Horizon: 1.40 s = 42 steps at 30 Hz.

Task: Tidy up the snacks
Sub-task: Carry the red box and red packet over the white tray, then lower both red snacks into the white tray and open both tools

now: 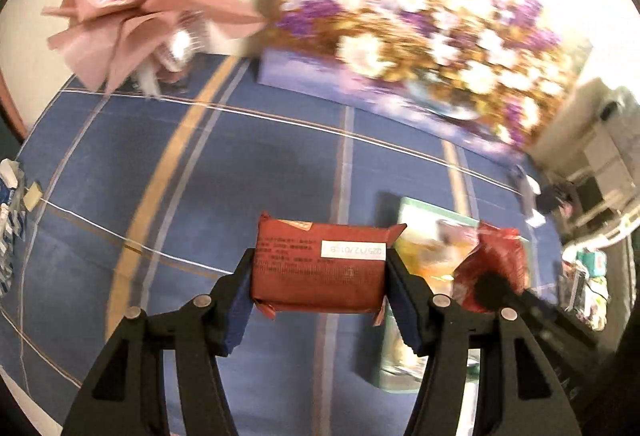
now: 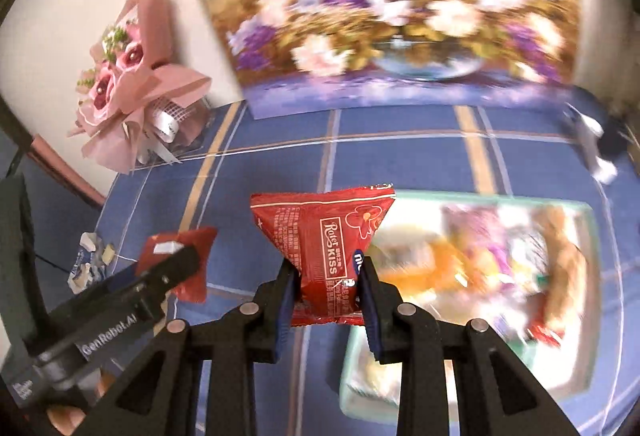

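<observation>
Both grippers are loaded at once. The left gripper [image 1: 320,276] is clamped across the ends of a dark red snack packet [image 1: 320,270], held flat with its printed date label facing up, above the blue plaid tablecloth [image 1: 240,163]. The right gripper [image 2: 330,296] pinches the lower part of a brighter red pouch [image 2: 324,248] marked "KISS", which stands upright between its blue pads.

Just to the right of both sits a pale green tray [image 2: 580,300], already holding a blurred jumble of orange, purple and white wrappers, so I judge a good share of the sorting done. Neither red pack is over the tray yet; both hang above bare cloth beside its near left corner.

At the far left edge of the table a few blue-and-white wrappers [image 2: 86,264] lie loose, which look like what remains to collect. A pink bouquet [image 2: 132,83] and a floral painting [image 2: 400,15] stand at the back, apart from the work.
</observation>
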### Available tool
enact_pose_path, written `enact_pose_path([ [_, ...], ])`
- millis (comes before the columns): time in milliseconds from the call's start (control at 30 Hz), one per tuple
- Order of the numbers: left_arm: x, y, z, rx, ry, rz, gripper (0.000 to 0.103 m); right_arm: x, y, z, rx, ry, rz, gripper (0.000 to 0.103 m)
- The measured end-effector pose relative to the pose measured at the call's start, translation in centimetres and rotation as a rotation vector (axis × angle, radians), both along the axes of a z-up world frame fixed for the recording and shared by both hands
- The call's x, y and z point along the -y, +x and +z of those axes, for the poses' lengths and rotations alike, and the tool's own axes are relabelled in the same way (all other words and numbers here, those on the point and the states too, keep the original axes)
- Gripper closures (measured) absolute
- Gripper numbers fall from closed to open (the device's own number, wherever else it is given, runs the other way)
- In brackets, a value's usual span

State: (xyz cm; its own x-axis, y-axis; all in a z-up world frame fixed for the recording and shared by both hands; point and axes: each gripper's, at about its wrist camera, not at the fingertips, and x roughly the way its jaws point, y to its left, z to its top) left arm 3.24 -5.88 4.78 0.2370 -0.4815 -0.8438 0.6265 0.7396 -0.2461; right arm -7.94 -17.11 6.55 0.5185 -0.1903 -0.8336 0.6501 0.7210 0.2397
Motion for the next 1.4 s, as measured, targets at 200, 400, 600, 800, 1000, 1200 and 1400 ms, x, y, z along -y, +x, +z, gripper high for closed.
enact_pose_path([
  [200,3.3,-6.0,0.0,-0.028,-0.013,-0.080,0.041,1.0,-7.5,-0.6,0.022,0.033,-0.101,0.071],
  [400,6.3,-11.8,-3.5,-0.081,0.005,-0.158,0.041,4.1,-14.0,-4.0,-0.034,0.057,-0.283,0.071],
  [600,8.0,-13.7,-7.2,-0.101,0.072,-0.170,0.041,6.5,-17.2,-6.3,-0.083,0.069,-0.366,0.071],
  [800,7.9,-12.2,-8.4,-0.067,0.101,-0.105,0.041,7.9,-17.8,-8.0,-0.107,0.104,-0.377,0.071],
  [1000,7.8,-11.5,-8.5,-0.047,0.144,-0.078,0.031,8.1,-17.4,-8.0,-0.119,0.087,-0.371,0.070],
  [1200,6.5,-11.7,-6.7,0.011,0.152,-0.047,0.016,7.6,-17.4,-7.3,-0.123,0.062,-0.366,0.046],
  [1400,4.1,-11.7,-7.1,0.156,0.318,0.021,0.002,6.3,-17.1,-7.1,-0.112,0.043,-0.329,0.020],
])
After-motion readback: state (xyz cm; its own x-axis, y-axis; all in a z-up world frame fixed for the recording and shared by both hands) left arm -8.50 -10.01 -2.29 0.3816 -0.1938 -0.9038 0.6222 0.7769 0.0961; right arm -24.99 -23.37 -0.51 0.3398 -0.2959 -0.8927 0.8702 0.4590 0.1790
